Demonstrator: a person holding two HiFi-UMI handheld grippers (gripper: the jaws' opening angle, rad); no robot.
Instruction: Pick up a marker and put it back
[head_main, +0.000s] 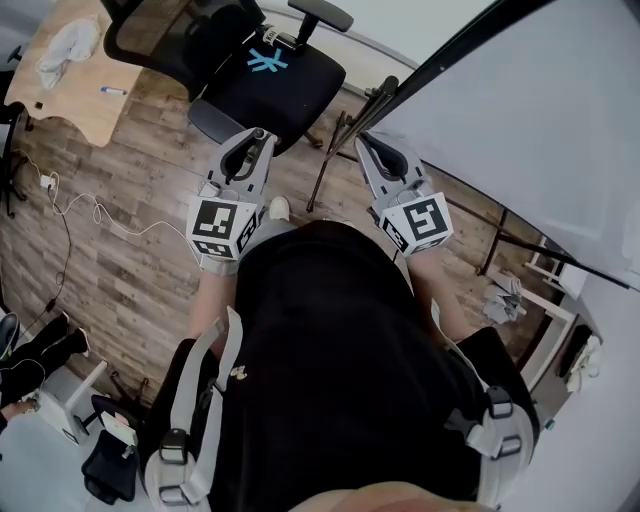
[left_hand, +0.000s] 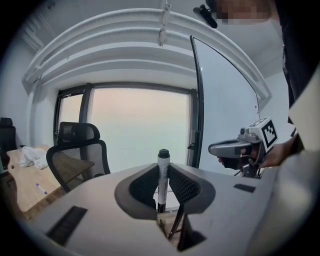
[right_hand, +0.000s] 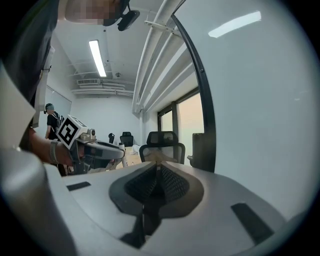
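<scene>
Fingers (left_hand: 141, 187) of the left gripper (left_hand: 163, 168): closed on a marker (left_hand: 162, 180), with the ribbed pads pressing it from both sides. The marker stands upright between the pads. It has a white barrel and a dark cap on top; the cap end rises above the fingertips and the lower end sits down in the gap.

Fingers (right_hand: 172, 184) of the right gripper (right_hand: 158, 169): brought together, pads meeting at the tips, nothing between them.

Head view: the person (head_main: 340, 350) holds both grippers out in front, side by side and apart. The left gripper points toward an office chair (head_main: 268, 82), which has a black seat with a blue mark on it. The right gripper points toward the dark frame edge of a whiteboard (head_main: 520, 120), which fills the upper right. The marker itself cannot be made out in this view.

Left gripper view: the chair, mesh-backed, is at left, with a bright window (left_hand: 140, 130) behind. The whiteboard edge stands upright just right of the marker. The right gripper is further right, gripped in a hand (left_hand: 280, 155).

Surroundings:
- Wood-plank floor (head_main: 120, 250).
- Light wooden desk (head_main: 85, 110) at upper left, well apart from both grippers.
- White cloth (head_main: 65, 45) and a small pen-like item (head_main: 112, 91) on the desk.
- White cable (head_main: 90, 215) lying across the floor at left.
</scene>
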